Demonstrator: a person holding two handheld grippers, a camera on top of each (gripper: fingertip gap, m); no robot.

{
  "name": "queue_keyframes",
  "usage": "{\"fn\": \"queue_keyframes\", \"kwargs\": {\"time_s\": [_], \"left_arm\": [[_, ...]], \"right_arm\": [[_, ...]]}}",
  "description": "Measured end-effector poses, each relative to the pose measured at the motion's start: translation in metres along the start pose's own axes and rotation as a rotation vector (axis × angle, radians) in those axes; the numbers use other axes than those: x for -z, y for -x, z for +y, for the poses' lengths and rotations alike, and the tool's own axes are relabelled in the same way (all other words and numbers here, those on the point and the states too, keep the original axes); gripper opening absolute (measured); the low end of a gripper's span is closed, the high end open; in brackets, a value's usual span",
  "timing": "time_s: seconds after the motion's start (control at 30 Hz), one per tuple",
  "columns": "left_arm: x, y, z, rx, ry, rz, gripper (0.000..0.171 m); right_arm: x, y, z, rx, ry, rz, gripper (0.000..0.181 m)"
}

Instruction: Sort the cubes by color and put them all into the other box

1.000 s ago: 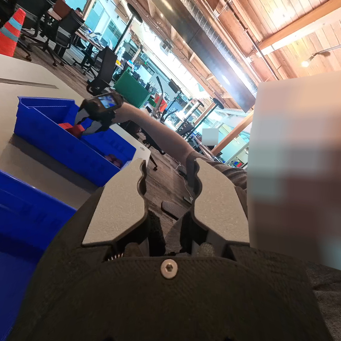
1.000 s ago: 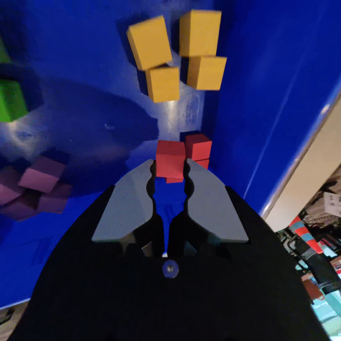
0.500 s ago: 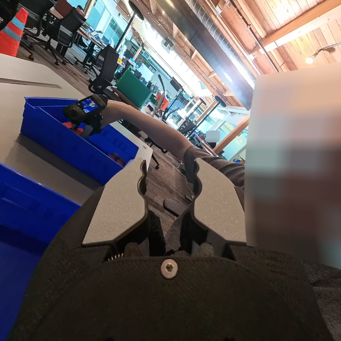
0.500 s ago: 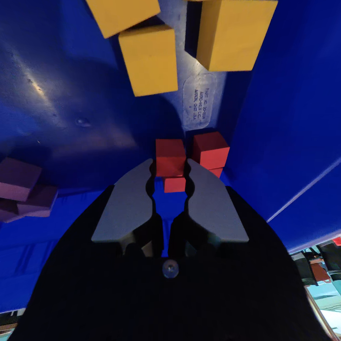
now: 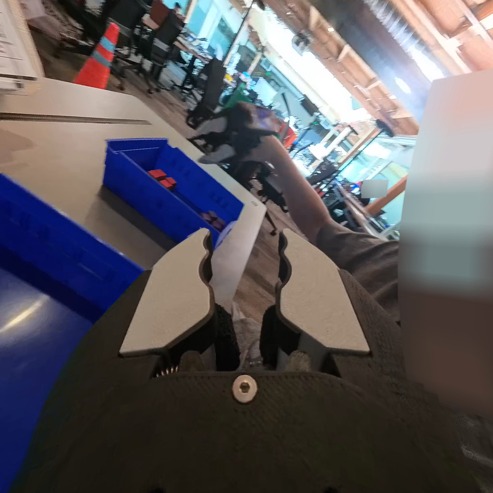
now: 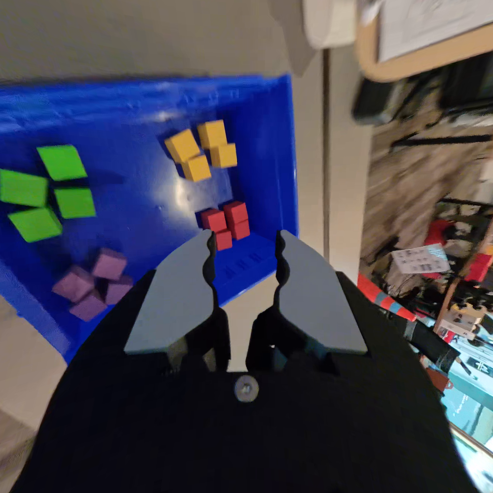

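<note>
Right gripper (image 6: 244, 236) has let go of the red block and pulled up out of the bin (image 6: 289, 160); before, its fingers pinched that block low inside. Right fingers (image 6: 184, 288) now spread, holding nothing, above the bin's near corner. Nearest are the red blocks (image 6: 226, 222), a tight cluster just past the fingertips, by the bin's right wall. Yellow blocks (image 6: 202, 149) farther along the same wall, green blocks (image 6: 45, 192) at the left, purple blocks (image 6: 90, 280) near left. Bin sits on the counter (image 6: 133, 34).

Left gripper (image 5: 244, 234) idle in the air, fingers (image 5: 176, 293) spread, nothing between them, pointing past the counter edge toward the person's arm (image 5: 293, 192). A second blue bin (image 5: 66, 256) lies just left of it. Orange cone (image 5: 98, 58) stands beyond the counter.
</note>
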State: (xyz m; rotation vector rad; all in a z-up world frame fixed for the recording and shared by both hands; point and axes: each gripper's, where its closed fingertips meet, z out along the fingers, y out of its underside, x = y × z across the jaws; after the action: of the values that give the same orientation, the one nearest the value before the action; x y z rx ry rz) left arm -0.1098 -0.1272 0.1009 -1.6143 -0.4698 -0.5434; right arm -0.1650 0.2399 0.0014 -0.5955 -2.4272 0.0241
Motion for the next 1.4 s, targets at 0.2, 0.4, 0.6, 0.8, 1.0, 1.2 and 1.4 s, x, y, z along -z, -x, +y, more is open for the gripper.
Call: {"fn": "queue_keyframes", "kwargs": {"time_s": [0.2,0.4,0.6,0.8,1.0,1.2,1.4], "left_arm": [[-0.006,0.016,0.004,-0.003,0.005,-0.088,0.048],[-0.027,0.029,0.023,0.031,0.065,-0.121,0.048],[-0.037,0.034,0.012,-0.091,-0.030,-0.252,0.049],[-0.003,0.043,0.026,-0.279,-0.366,-0.553,0.066],[0.022,0.054,0.098,-0.612,-0.339,-0.942,0.043],[-0.003,0.076,0.144,-0.393,-0.210,-0.883,0.052],[0.011,0.087,0.170,-0.247,-0.234,-0.929,0.062]], "right_arm": [[0.047,0.065,-0.026,-0.171,-0.341,0.099,0.036],[0.067,0.115,-0.038,-0.355,-0.557,0.094,0.042],[0.082,0.115,-0.038,-0.525,-0.701,0.179,0.055],[0.097,0.132,-0.013,-0.775,-0.845,0.348,0.061],[0.076,0.182,0.015,-0.829,-0.737,0.415,0.053],[0.065,0.184,0.021,-0.924,-0.733,0.452,0.060],[0.053,0.190,0.026,-0.968,-0.738,0.406,0.060]]}}
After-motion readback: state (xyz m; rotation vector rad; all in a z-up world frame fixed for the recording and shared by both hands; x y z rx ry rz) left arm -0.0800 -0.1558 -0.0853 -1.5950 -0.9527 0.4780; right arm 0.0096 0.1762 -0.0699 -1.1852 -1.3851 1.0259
